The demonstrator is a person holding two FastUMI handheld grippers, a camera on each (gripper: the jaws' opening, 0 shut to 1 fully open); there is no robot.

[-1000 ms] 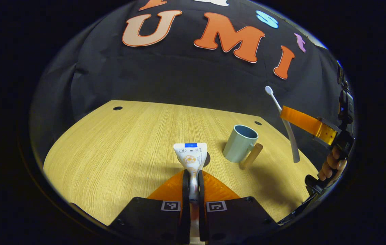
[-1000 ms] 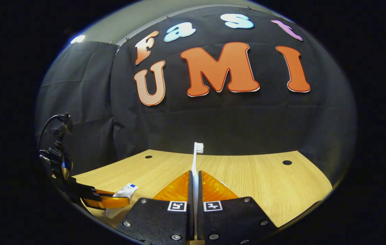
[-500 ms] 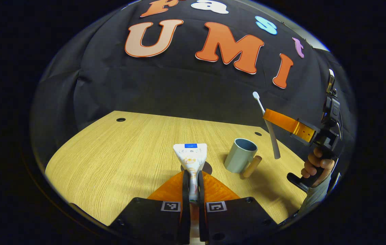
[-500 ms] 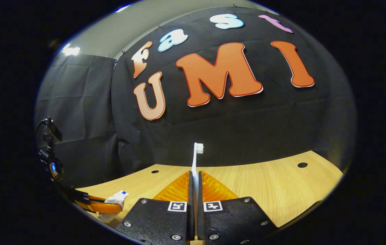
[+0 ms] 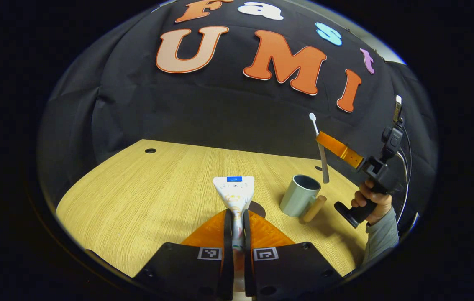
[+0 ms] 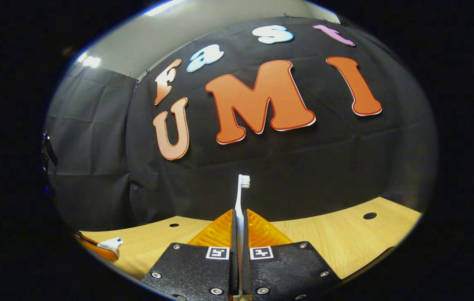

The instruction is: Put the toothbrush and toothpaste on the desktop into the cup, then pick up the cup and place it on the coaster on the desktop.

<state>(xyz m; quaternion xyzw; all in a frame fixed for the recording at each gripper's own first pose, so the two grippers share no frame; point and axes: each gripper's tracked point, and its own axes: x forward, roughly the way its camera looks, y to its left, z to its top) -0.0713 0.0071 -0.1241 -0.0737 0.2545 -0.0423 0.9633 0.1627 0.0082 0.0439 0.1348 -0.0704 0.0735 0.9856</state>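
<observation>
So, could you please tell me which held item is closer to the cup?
The toothbrush: its handle end hangs just above the cup, while the toothpaste sits farther left.

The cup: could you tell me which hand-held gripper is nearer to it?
Right. The right hand-held gripper hangs just above the cup, toothbrush end over its rim; the left hand-held gripper sits farther back, holding the toothpaste.

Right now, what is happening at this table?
A person works with two tools. The left hand-held gripper is shut on the toothpaste. The right hand-held gripper is shut on the toothbrush and holds it in the air above the cup, which stands on the wooden table.
</observation>
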